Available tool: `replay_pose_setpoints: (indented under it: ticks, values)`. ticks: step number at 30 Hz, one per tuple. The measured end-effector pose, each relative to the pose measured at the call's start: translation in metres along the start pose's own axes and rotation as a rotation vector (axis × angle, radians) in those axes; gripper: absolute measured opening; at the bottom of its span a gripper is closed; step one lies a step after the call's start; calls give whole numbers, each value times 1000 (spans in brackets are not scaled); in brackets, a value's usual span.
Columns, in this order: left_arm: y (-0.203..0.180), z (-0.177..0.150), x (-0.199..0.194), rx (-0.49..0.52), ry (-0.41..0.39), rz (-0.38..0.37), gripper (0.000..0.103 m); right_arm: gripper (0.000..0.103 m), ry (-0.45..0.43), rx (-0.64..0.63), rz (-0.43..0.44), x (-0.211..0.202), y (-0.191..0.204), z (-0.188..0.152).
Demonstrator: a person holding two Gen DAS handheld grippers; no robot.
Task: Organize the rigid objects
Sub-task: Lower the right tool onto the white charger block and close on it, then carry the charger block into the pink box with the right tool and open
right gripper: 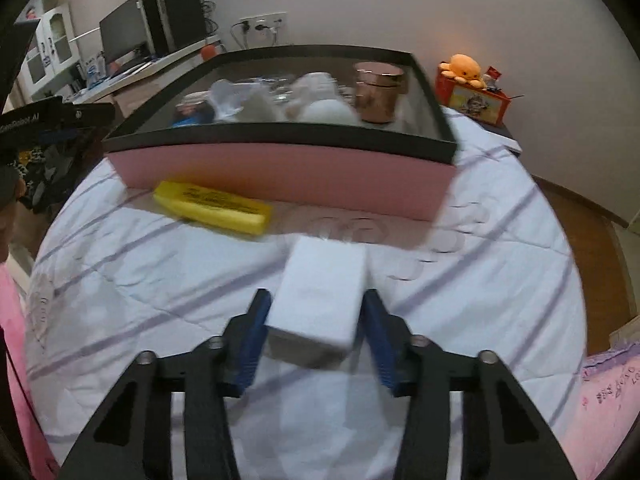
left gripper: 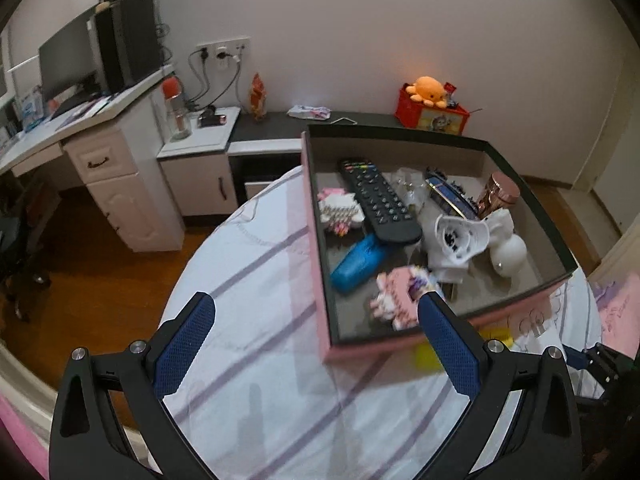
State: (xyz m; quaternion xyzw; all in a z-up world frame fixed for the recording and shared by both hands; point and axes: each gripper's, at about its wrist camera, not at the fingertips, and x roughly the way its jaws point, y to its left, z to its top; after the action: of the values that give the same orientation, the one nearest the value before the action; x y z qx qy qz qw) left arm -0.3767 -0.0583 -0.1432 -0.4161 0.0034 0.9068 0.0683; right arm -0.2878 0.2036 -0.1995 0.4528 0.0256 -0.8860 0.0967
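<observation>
Pink box (left gripper: 316, 264) already held most items: remote (left gripper: 378, 200), blue case (left gripper: 358, 262), copper jar (left gripper: 500, 194); judged well advanced. Right gripper (right gripper: 316, 312) pinched a white box (right gripper: 320, 300) above the bedsheet (right gripper: 120, 280); yellow case (right gripper: 212, 206) remained outside at 11 o'clock (touching the box wall); left gripper (left gripper: 316, 340) spread, empty.

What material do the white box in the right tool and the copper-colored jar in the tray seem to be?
White box: probably matte cardboard; it has flat faces, sharp edges and no shine. Copper-colored jar: looks like polished metal or metallized plastic; its surface gives mirror-like reflections, so I cannot tell which.
</observation>
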Motion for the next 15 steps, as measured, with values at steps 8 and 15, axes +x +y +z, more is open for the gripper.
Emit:
replay_pose_setpoints:
  ticks: [8,15]
  values:
    - [-8,9,28,34,62,9,89,41,-20,77,-36,-2,-49,0]
    - [-14,7,47,65,117,-14,31,41,-29,108,-31,0,-61,3]
